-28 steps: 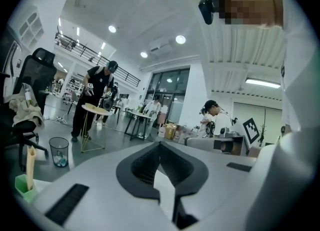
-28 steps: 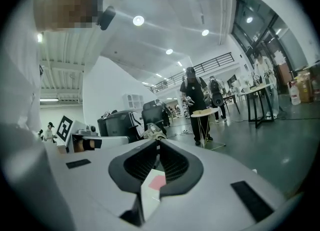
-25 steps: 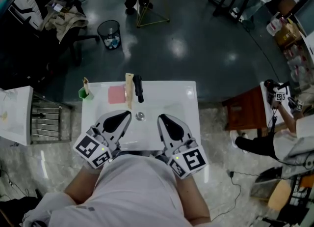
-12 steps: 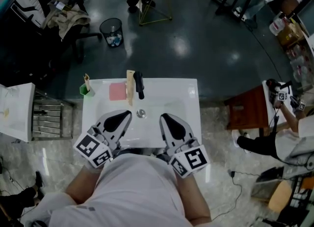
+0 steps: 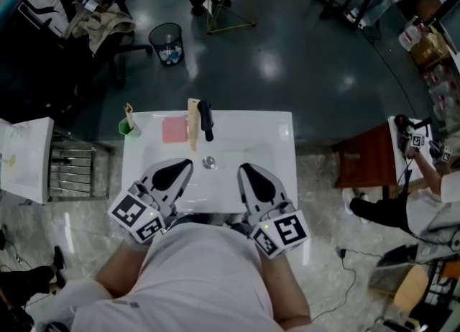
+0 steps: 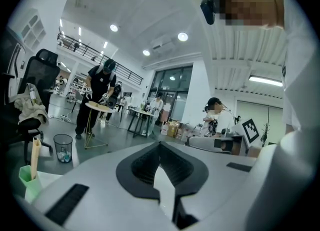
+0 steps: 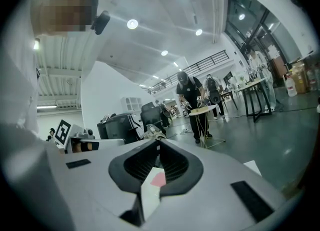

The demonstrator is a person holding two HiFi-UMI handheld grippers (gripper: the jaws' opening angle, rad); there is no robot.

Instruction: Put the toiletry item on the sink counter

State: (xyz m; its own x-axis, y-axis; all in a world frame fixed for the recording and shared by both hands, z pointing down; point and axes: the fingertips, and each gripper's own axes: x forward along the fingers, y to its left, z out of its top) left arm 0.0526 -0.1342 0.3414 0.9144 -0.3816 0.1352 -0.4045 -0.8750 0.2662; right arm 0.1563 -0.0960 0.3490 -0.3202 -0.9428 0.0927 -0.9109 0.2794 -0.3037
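Note:
A white sink counter (image 5: 277, 136) holds a black faucet (image 5: 207, 119), a cream tube (image 5: 192, 122) lying beside it, a pink pad (image 5: 173, 130) and a green cup (image 5: 129, 127) with a stick in it. My left gripper (image 5: 183, 167) and right gripper (image 5: 248, 171) hover side by side over the basin's near edge, both shut and empty. In the left gripper view the jaws (image 6: 160, 144) meet at their tips, with the green cup (image 6: 29, 181) low at the left. In the right gripper view the shut jaws (image 7: 159, 142) show the pink pad (image 7: 158, 178) through the gap below them.
A waste bin (image 5: 167, 42) and a chair with clothes (image 5: 100, 21) stand on the dark floor beyond the sink. A metal rack (image 5: 68, 169) and white table (image 5: 21, 158) are at the left. A red-brown table (image 5: 363, 158) and a seated person (image 5: 424, 201) are at the right.
The whole scene has slid slightly down and to the right in the head view. Both grippers stay shut at the same place over the basin's near edge.

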